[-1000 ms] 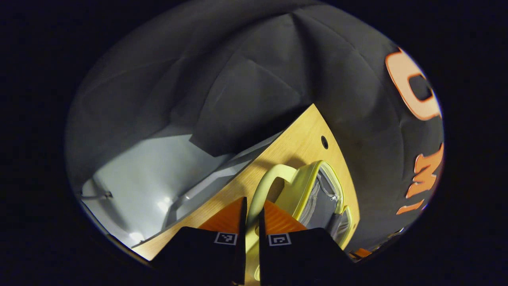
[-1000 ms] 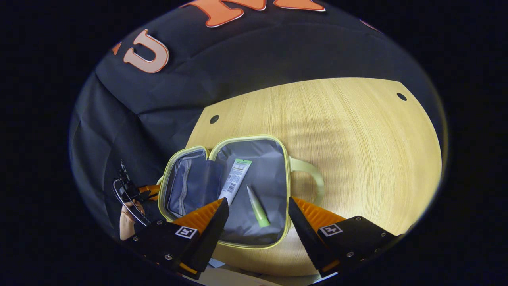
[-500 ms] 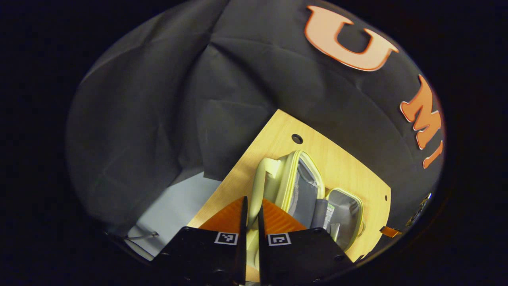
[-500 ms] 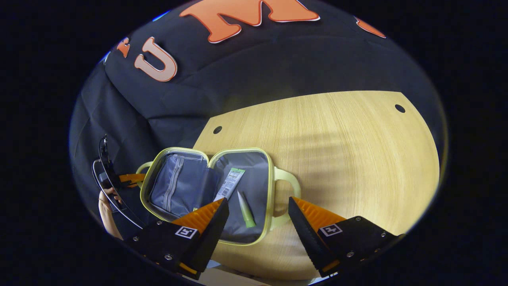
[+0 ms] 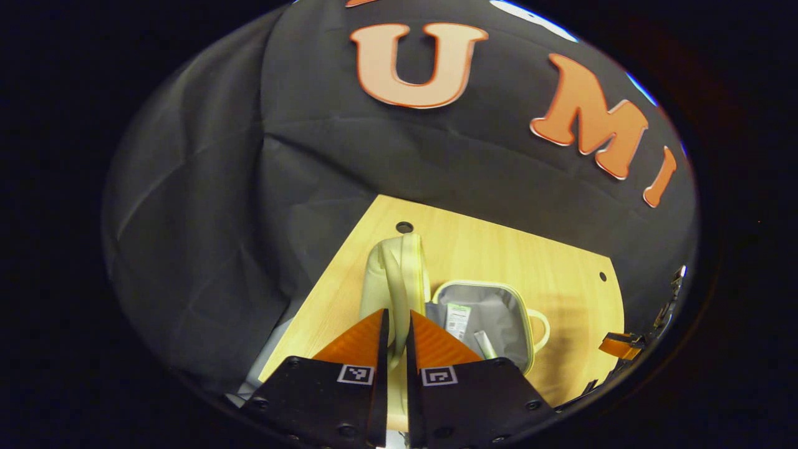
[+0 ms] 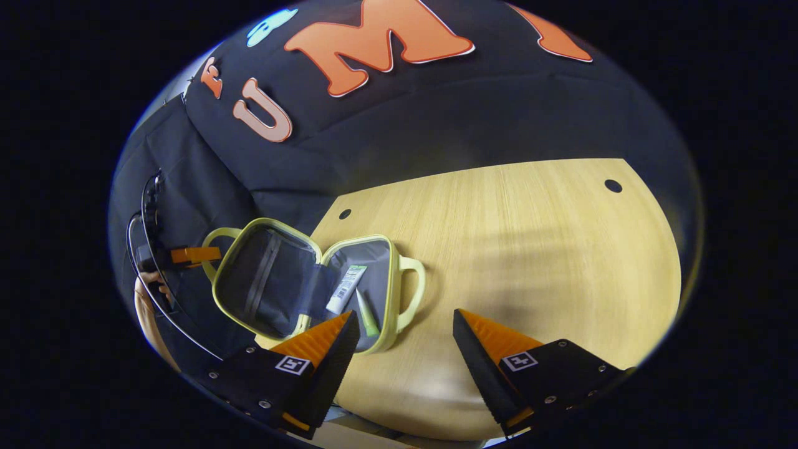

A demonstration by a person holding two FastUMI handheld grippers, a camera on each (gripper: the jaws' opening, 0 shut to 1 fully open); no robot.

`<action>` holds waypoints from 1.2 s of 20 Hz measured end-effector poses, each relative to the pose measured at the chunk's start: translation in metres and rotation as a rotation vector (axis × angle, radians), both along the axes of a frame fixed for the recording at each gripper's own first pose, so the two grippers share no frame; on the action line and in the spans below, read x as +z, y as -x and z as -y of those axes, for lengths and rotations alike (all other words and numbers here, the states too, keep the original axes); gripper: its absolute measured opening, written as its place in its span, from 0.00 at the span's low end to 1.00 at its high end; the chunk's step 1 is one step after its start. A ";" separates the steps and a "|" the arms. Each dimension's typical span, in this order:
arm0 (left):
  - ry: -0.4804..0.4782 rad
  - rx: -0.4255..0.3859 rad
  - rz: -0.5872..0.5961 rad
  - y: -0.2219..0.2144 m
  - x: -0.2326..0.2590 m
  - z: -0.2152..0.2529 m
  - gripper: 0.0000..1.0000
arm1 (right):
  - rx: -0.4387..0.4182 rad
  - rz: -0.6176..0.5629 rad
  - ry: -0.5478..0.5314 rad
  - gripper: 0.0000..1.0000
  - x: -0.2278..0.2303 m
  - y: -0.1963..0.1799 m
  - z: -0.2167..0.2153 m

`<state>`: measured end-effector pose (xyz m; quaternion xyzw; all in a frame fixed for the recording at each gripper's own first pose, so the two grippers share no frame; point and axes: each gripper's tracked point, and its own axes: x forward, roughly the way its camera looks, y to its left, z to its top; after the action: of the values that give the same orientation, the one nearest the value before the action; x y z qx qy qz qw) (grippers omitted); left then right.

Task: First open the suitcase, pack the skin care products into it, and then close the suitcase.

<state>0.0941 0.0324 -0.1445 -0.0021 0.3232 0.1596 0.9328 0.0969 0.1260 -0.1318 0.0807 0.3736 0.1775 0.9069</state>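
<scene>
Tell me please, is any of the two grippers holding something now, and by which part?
The left gripper holds the suitcase lid by its pale handle, pinched between both fingers. The right gripper is open and holds nothing.

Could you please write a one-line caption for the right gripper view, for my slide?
Open right gripper hovers over the table beside the half-open suitcase holding two skin care tubes.
</scene>
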 end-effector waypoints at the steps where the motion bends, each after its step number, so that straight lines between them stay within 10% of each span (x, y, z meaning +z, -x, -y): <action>1: -0.015 -0.009 -0.003 -0.003 0.000 0.012 0.14 | -0.002 0.008 -0.006 0.96 0.004 0.004 0.009; 12: -0.223 -0.177 -0.122 -0.040 -0.027 0.121 0.14 | -0.124 0.014 -0.033 0.96 0.011 0.037 0.107; 24: -0.094 -0.437 -0.312 -0.072 -0.149 0.256 0.14 | -0.183 -0.012 -0.006 0.96 -0.007 0.054 0.150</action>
<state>0.1664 -0.2234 -0.2934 0.1356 0.4479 -0.0323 0.8831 0.0426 -0.0243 -0.1388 0.1180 0.3695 0.0947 0.9168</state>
